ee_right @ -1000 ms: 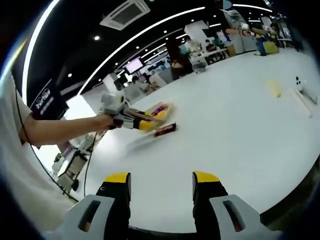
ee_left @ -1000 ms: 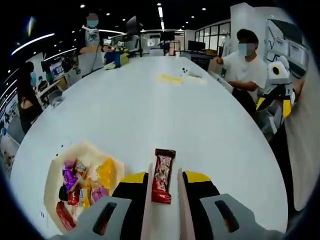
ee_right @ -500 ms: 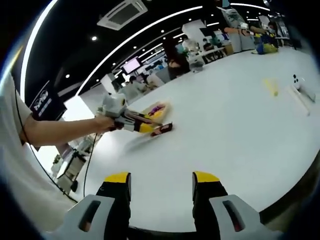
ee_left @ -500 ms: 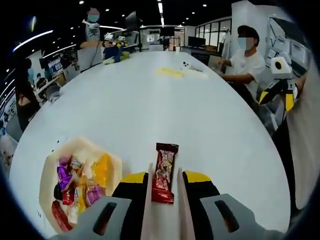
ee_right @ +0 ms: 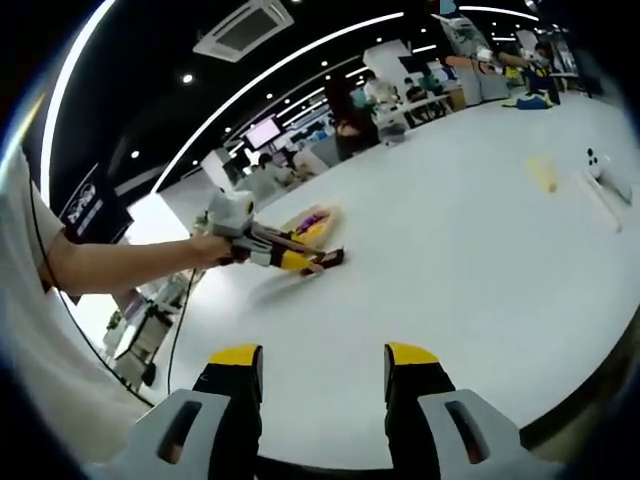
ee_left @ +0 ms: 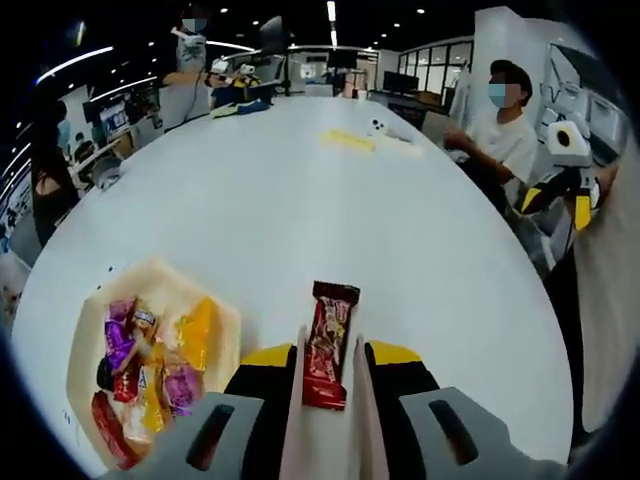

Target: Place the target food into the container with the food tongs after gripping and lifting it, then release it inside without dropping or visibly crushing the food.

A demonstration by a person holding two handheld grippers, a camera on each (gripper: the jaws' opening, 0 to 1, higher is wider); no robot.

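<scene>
**Red snack bar held in the tongs beside the tray**

In the left gripper view, the left gripper has its fingers drawn narrow on a pair of pale food tongs, and the tong blades pinch the near end of a red wrapped snack bar. The bar points away toward 12 o'clock, over the white table. At about 9 o'clock from the bar, just beside it, sits a cream container holding wrapped sweets in purple, yellow, orange and red. A yellow item lies far up the table.

In the right gripper view, the right gripper hangs over the table's near edge with its fingers wide and nothing between them. At about 11 o'clock from it, well apart, the person's hand carries the left gripper, with the bar at the tong tips near the container.
</scene>
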